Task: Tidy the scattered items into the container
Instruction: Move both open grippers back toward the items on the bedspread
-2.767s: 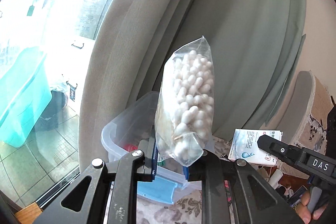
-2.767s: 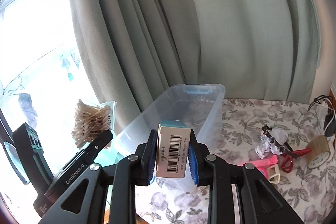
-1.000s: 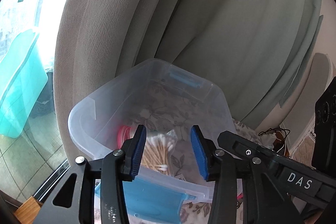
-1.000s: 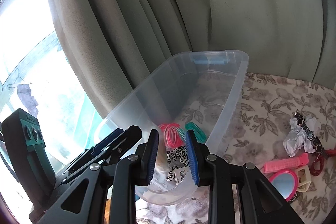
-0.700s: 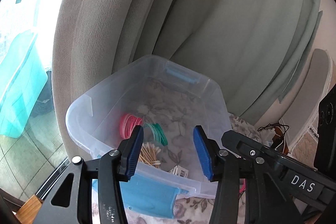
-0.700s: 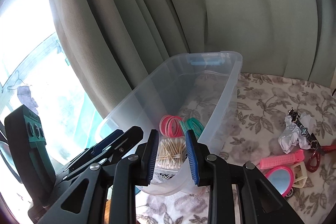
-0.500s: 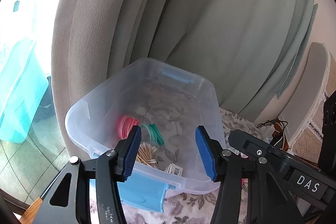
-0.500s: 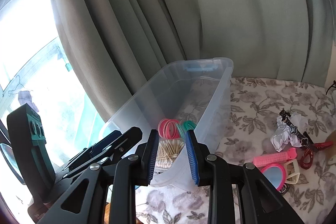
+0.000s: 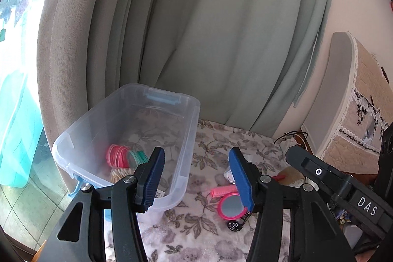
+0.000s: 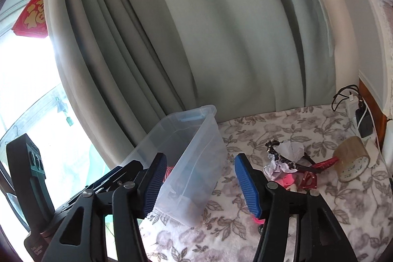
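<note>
- The left tool [image 9: 197, 177] is standing wide open with nothing between its blue pads, above the flowered cloth surface [image 9: 211, 136].
- The right tool [image 10: 200, 184] is also gaping wide and is carrying nothing.
- The clear plastic container with a blue latch [image 9: 189, 134] is sitting ahead of the left tool, a little to its left; its near right corner is lying just behind the left pad.
- Inside the container, the pink round hair bands [image 9: 116, 155] are lying beside the green ones [image 9: 137, 156], and a bag of cotton swabs [image 9: 118, 174] is lying nearer to the tool.
- In the right wrist view the container [image 10: 196, 139] is showing ahead, between the two pads and nearer the left one.
- Ahead of the right pad of the left tool, the pink hair comb [image 9: 222, 191] and the round pink hand mirror [image 9: 231, 205] are lying on the surface outside the container, partly hidden by the pad.
- To the right of the right tool, a crumpled white tissue [image 10: 291, 149], red scissors [image 10: 321, 163] and a brown roll of tape [image 10: 351, 155] are lying near each other on the surface.
</note>
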`<state>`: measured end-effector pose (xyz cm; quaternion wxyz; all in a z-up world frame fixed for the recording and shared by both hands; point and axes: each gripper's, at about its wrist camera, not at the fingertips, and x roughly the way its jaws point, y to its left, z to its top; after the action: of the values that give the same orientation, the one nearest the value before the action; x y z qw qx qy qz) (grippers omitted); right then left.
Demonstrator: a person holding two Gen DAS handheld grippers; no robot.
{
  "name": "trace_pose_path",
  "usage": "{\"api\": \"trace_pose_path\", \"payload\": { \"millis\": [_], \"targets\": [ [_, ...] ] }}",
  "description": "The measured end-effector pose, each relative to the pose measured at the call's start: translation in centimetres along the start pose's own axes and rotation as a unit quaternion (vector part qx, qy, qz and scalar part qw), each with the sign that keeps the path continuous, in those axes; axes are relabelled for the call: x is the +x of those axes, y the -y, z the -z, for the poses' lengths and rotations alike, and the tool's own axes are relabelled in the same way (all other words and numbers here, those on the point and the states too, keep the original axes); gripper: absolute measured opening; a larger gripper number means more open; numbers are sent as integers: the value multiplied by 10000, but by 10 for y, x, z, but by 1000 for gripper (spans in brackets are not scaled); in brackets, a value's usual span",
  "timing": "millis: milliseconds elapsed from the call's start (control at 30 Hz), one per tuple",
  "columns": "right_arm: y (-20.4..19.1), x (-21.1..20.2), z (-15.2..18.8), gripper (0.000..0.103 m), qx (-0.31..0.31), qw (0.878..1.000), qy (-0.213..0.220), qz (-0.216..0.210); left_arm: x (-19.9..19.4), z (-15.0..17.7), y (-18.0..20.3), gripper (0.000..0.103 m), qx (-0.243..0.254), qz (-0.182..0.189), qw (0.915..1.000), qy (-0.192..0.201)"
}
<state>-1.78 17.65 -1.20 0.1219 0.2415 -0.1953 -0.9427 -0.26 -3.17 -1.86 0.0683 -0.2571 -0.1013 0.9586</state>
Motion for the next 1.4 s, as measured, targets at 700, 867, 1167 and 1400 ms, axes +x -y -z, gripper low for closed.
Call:
{"api": "trace_pose_path", "payload": {
  "millis": [700,867,1167,1400],
  "targets": [
    [135,-68,13,67,2025,9753,779,-415,43,38,92,56,772,286,9930,-842],
    [153,-76,16,67,2060,9724,1075,-231,56,49,95,56,783,280,9913,-1017],
    [194,-67,27,67,2441,9655,908,7,85,68,84,56,477,364,9888,-1367],
    [211,-49,35,67,2547,9647,538,403,111,85,80,56,443,290,9841,-1694]
  ]
}}
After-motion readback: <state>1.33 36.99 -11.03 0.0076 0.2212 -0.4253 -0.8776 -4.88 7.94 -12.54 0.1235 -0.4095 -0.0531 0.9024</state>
